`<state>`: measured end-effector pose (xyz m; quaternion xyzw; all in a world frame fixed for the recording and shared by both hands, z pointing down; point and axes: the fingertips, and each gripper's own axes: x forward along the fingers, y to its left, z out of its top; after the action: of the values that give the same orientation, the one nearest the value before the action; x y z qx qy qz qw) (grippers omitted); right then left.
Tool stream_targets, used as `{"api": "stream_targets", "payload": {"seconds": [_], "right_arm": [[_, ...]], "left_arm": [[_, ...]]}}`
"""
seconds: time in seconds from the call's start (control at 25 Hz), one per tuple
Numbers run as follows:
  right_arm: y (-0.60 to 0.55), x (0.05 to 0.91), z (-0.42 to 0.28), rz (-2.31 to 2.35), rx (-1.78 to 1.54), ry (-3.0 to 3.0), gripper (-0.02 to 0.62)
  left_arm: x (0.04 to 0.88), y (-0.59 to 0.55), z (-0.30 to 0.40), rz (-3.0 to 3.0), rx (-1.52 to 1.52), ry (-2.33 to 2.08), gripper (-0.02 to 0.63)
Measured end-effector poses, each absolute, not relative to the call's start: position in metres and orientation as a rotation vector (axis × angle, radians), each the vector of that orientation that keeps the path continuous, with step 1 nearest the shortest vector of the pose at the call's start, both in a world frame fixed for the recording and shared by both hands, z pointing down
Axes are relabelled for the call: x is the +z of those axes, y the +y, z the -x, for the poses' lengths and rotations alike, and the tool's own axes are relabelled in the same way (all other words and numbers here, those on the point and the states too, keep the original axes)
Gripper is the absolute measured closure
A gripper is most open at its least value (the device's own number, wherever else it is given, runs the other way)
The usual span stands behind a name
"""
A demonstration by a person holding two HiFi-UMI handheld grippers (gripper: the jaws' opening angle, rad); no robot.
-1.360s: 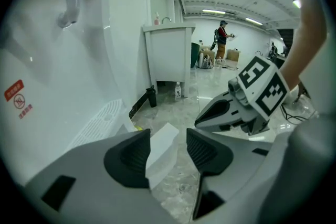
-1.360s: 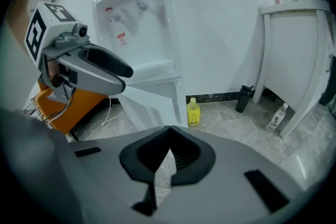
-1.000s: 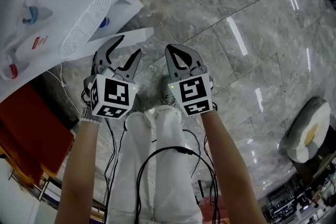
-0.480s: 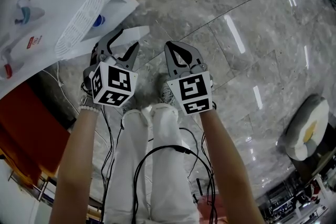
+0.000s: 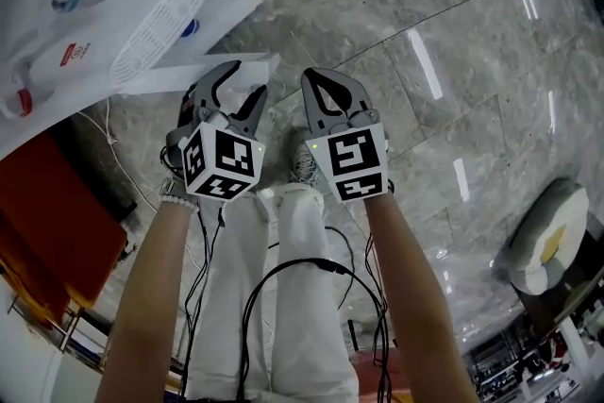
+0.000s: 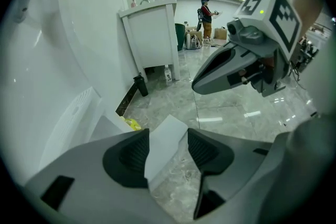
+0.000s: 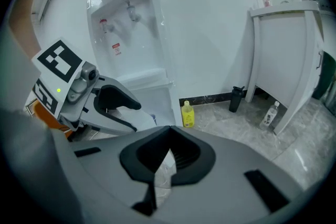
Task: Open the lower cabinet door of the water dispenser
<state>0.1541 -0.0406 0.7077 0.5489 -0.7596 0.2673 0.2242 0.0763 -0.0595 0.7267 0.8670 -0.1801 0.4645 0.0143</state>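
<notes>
standing at the floor's edge by the wall, the white water dispenser has its lower cabinet door swung partway out, so the job looks begun, with the wider swing left to do. the left gripper reaches forward and down, jaws apart, with the door's free edge lined up between them, unpinched. the right gripper hangs just beside it, jaws closed on nothing.

White lower door (the dispenser's), standing ajar
</notes>
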Motion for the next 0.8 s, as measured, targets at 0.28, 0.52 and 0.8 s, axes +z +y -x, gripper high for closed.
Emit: {"api": "stream_targets", "payload": {"seconds": [0.28, 0.52, 0.8], "right_arm": [[-0.042, 0.702, -0.136, -1.482, 0.722, -2.111, 0.591], [-0.044, 0.697, -0.117, -1.454, 0.705, -2.126, 0.591], [-0.041, 0.695, -0.094, -1.406, 0.689, -2.142, 0.591]], "left_arm": [[0.726, -0.027, -0.064, -2.668, 1.397, -0.533, 0.365], [0.725, 0.0, -0.049, -2.612, 1.361, -0.545, 0.356], [0.724, 0.024, -0.023, -2.504, 1.268, -0.632, 0.36]]}}
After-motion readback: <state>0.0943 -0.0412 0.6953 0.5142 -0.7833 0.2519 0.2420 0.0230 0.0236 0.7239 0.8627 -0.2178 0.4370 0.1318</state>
